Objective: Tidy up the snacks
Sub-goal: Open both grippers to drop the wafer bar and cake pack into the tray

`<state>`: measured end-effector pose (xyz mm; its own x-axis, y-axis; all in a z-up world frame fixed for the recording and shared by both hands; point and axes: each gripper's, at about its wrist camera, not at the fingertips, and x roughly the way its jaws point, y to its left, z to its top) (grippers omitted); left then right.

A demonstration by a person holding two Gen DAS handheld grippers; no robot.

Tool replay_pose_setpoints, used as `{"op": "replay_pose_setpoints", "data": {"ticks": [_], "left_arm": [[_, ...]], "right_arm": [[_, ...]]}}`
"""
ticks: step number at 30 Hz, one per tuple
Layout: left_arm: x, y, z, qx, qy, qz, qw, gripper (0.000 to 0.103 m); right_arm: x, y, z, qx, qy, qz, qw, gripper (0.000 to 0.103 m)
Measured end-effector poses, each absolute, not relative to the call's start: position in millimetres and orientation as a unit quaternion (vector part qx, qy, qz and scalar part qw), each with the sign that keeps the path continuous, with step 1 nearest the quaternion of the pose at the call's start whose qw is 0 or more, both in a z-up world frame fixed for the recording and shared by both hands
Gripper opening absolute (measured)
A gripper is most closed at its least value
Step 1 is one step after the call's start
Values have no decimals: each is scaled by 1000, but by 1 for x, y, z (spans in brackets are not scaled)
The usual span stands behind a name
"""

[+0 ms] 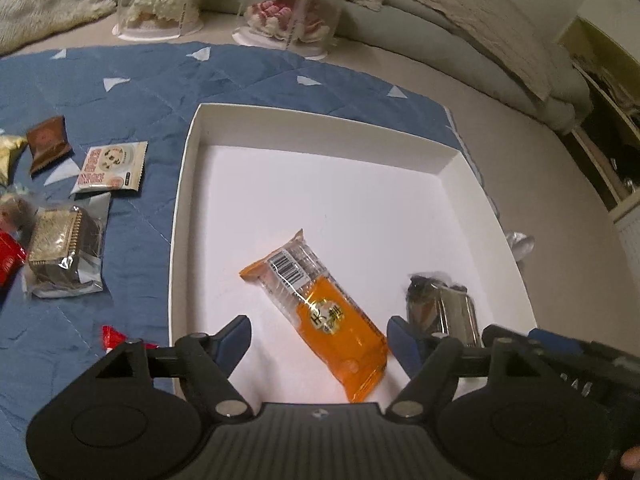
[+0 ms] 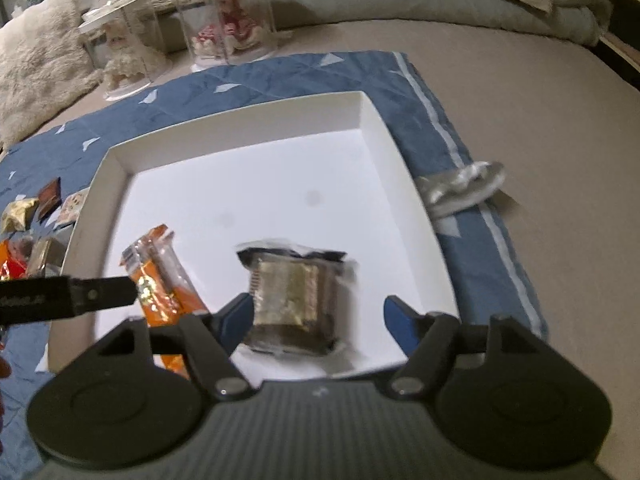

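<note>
A white shallow box point(image 1: 182, 184) point(image 2: 400, 152) lies on a blue quilted mat. Inside it lie an orange snack pack point(image 1: 320, 312) point(image 2: 160, 280) and a clear-wrapped dark brown snack point(image 2: 294, 300) point(image 1: 444, 308). My left gripper point(image 1: 320, 340) is open above the orange pack, which lies between its blue fingers. My right gripper point(image 2: 316, 320) is open over the brown snack, which sits between its fingers and looks blurred. The left gripper's arm shows in the right wrist view point(image 2: 68, 300).
On the mat left of the box lie loose snacks: a white pack point(image 1: 110, 166), a brown one point(image 1: 48, 142), a clear-wrapped brown one point(image 1: 64, 252), a gold one point(image 1: 8, 152), red ones point(image 1: 10, 260). Two clear doll cases point(image 1: 288, 4) stand behind. A silver wrapper point(image 2: 460, 188) lies right of the box.
</note>
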<state>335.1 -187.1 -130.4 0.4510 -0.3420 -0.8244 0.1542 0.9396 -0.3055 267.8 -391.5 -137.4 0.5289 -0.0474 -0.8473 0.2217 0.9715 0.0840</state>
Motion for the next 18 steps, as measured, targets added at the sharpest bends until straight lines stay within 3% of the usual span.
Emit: {"op": "replay_pose_setpoints", "data": {"ticks": [10,15,18], "left_arm": [[317,-182,-117,-65,491,-149,856,102],[310,-173,-111,-59,485,-140,861,103],[306,-165,-106,-53,478,-137,866,103]], "right_arm": [[244,-395,-118,110,453,-87,880,87],[232,-392,-108,89,438,-100,889,103],[227,-396,-106,96,437,-120,886,103]]}}
